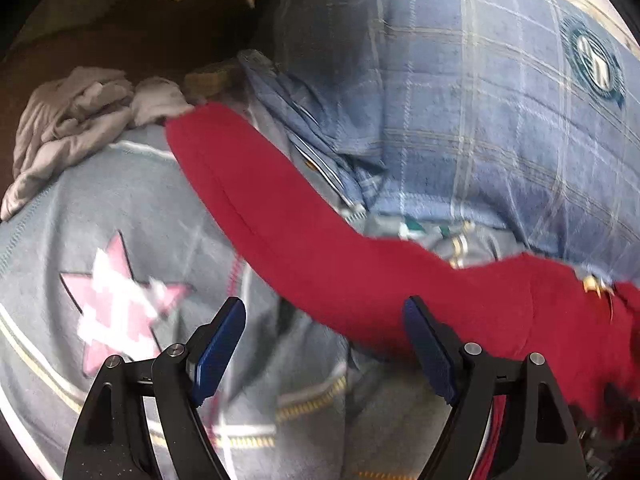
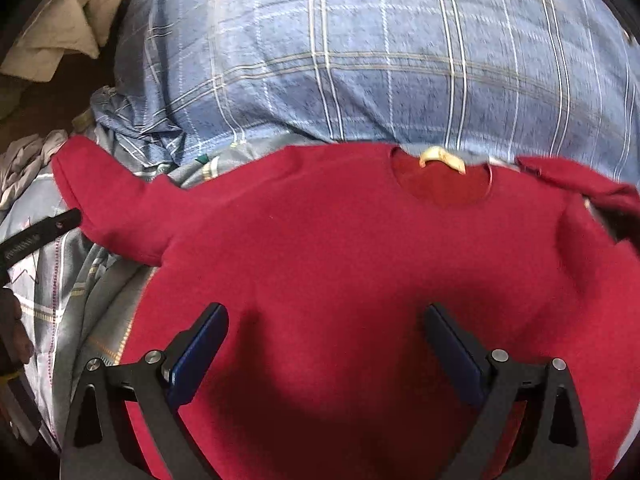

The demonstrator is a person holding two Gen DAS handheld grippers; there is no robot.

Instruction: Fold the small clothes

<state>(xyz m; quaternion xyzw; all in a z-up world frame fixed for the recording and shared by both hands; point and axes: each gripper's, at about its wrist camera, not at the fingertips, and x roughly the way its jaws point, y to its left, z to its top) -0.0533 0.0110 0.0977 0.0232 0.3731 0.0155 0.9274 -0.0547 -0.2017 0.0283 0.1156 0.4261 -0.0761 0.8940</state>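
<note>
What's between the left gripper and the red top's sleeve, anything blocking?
Nothing visible. The left gripper is open just short of the red top, whose sleeve lies spread over the grey star blanket. The plaid shirt lies beyond the sleeve, not between.

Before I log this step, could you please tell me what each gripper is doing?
Left gripper: open, holding nothing.
Right gripper: open, over the red sweater, holding nothing.
</note>
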